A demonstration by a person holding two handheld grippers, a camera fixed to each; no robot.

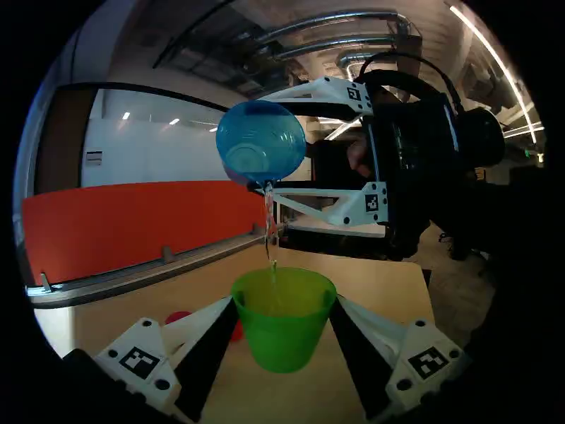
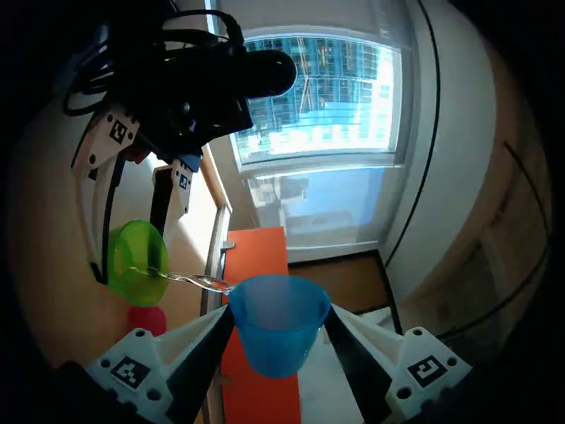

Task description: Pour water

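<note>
My left gripper [image 1: 282, 321] is shut on a green plastic cup [image 1: 284, 325], held upright above a wooden table [image 1: 367, 283]. Above it the right gripper [image 1: 282, 159] grips a blue cup [image 1: 260, 141], tipped on its side, and a thin stream of water [image 1: 269, 226] falls from its rim into the green cup. In the right gripper view my right gripper [image 2: 277, 332] is shut on the blue cup [image 2: 278, 332]. Water [image 2: 187, 278] runs from its rim to the green cup [image 2: 137, 263], which the left gripper [image 2: 134, 212] holds.
A red object [image 1: 178, 317] lies on the table to the left of the green cup, also seen as a red object [image 2: 147, 319] below it. An orange wall panel [image 1: 134, 222] and a rail border the table. A large window [image 2: 321, 127] lies beyond.
</note>
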